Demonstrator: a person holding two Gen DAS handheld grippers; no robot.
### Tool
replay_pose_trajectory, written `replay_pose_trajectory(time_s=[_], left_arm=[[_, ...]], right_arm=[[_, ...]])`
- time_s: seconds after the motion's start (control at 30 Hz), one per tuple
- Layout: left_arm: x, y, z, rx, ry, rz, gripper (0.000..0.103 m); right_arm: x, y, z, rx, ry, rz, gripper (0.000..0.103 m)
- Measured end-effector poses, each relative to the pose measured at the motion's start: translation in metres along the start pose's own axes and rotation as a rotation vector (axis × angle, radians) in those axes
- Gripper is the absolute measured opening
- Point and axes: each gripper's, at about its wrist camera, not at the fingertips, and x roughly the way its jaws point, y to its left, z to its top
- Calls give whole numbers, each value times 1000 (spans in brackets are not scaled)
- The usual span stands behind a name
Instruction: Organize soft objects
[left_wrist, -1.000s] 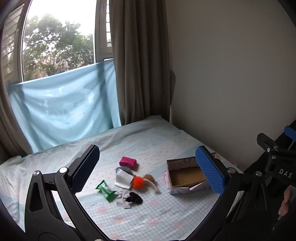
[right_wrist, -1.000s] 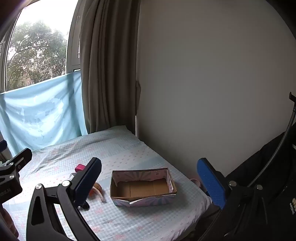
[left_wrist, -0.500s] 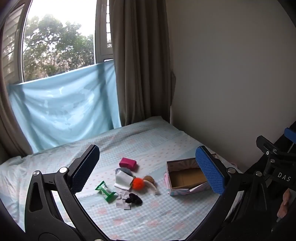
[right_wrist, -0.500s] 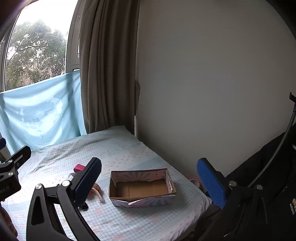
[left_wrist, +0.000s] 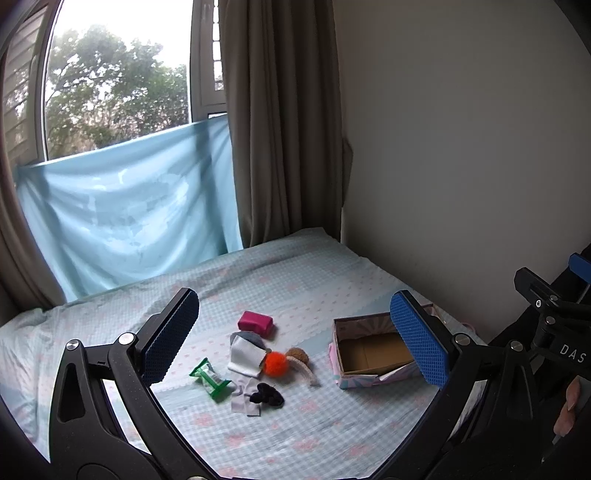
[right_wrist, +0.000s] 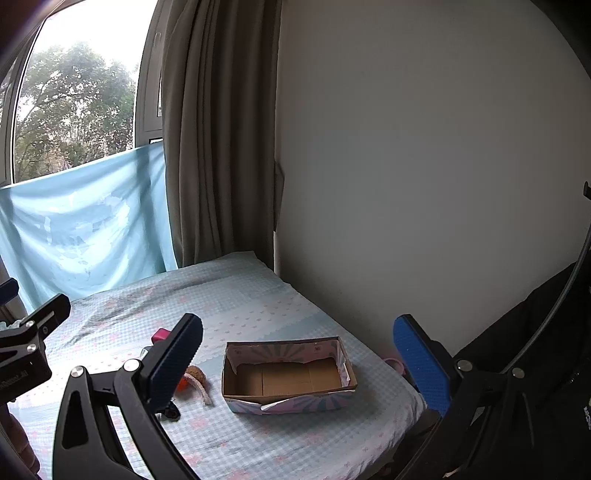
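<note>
Several soft objects lie on the bed: a magenta pouch (left_wrist: 255, 322), a grey and white cloth (left_wrist: 244, 351), an orange pompom (left_wrist: 275, 363), a brown puff (left_wrist: 297, 356), a green packet (left_wrist: 209, 377) and a black scrunchie (left_wrist: 266, 395). An open patterned cardboard box (left_wrist: 373, 354) stands to their right and looks empty; it also shows in the right wrist view (right_wrist: 290, 374). My left gripper (left_wrist: 295, 339) is open, well above and short of the pile. My right gripper (right_wrist: 301, 360) is open, held short of the box.
The bed (left_wrist: 295, 284) with a light blue checked sheet fills the lower view. A beige wall (right_wrist: 424, 184) runs along its right side. A brown curtain (left_wrist: 280, 122) and a blue cloth (left_wrist: 125, 214) hang at the window behind.
Both grippers have drifted slightly; the box and objects sit a little lower and left in the views. Nothing was grasped or moved on the bed.
</note>
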Motion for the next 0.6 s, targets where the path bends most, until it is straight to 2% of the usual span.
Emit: replay_pose_trajectory(time_s=[0.6], left_arm=[[6,0,1,2,1,-12,103]], right_arm=[[-1,0,-1,1,-7,-5,103]])
